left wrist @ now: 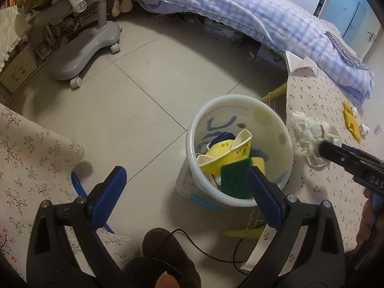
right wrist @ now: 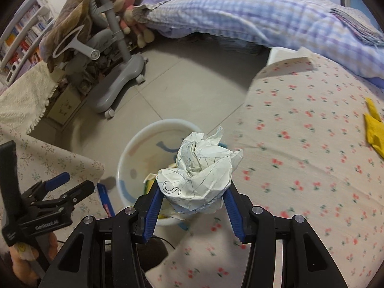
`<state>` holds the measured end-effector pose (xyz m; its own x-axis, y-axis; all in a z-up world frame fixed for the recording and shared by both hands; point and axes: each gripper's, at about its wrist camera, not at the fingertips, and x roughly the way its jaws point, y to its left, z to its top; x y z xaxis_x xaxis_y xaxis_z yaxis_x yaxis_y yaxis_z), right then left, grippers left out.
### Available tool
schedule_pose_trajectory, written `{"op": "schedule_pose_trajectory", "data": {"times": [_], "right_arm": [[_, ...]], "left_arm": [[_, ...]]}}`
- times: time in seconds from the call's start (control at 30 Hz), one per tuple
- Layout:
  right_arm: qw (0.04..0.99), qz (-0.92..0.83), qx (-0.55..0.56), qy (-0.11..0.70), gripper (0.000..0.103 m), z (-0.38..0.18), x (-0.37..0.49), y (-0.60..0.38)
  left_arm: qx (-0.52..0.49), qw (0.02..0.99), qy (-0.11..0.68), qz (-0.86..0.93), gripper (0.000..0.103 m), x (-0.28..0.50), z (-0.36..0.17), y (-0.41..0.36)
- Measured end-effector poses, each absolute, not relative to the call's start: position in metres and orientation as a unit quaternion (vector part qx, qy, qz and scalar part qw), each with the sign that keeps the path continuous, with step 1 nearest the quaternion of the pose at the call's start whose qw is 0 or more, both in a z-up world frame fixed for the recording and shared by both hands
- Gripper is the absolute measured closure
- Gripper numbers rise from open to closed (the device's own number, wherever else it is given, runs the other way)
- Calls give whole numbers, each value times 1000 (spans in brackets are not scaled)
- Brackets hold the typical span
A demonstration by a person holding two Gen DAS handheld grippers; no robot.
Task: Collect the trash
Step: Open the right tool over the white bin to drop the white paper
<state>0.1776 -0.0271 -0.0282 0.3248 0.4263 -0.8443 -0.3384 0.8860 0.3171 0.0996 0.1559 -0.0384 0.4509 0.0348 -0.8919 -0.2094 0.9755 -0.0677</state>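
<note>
While the right gripper (right wrist: pixel 193 198) pinches a crumpled paper ball (right wrist: pixel 200 176) beside the white trash bucket (left wrist: pixel 240 148), the left gripper (left wrist: pixel 187 182) hangs with jaws spread, holding nothing

Crumpled paper ball (right wrist: pixel 200 180) held above white bin (right wrist: pixel 134 158); bin upright, holding yellow cups (left wrist: pixel 225 153), green sponge (left wrist: pixel 236 180).

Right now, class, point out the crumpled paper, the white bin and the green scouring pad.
crumpled paper (right wrist: pixel 199 180), right wrist view, middle of the wad
white bin (left wrist: pixel 240 98), left wrist view, far rim
green scouring pad (left wrist: pixel 236 180), left wrist view, centre of its face
</note>
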Motion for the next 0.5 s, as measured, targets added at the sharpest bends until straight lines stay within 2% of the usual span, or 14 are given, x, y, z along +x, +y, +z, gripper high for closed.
{"op": "schedule_pose_trajectory", "data": {"times": [0.13, 0.2, 0.27, 0.3, 0.5], "right_arm": [[815, 239, 38, 527, 50, -33, 184, -15], [815, 245, 40, 523, 45, -34, 187, -10], [814, 249, 45, 523, 24, -34, 188, -7], [814, 247, 47, 524, 20, -34, 190, -6], [821, 238, 46, 517, 19, -27, 191, -9]], "left_arm": [[-85, 846, 522, 76, 3, 99, -39, 159], [-93, 846, 521, 75, 3, 99, -38, 162], [-95, 846, 519, 74, 3, 99, -37, 163], [-96, 846, 519, 74, 3, 99, -37, 164], [-101, 846, 518, 71, 3, 98, -36, 165]]}}
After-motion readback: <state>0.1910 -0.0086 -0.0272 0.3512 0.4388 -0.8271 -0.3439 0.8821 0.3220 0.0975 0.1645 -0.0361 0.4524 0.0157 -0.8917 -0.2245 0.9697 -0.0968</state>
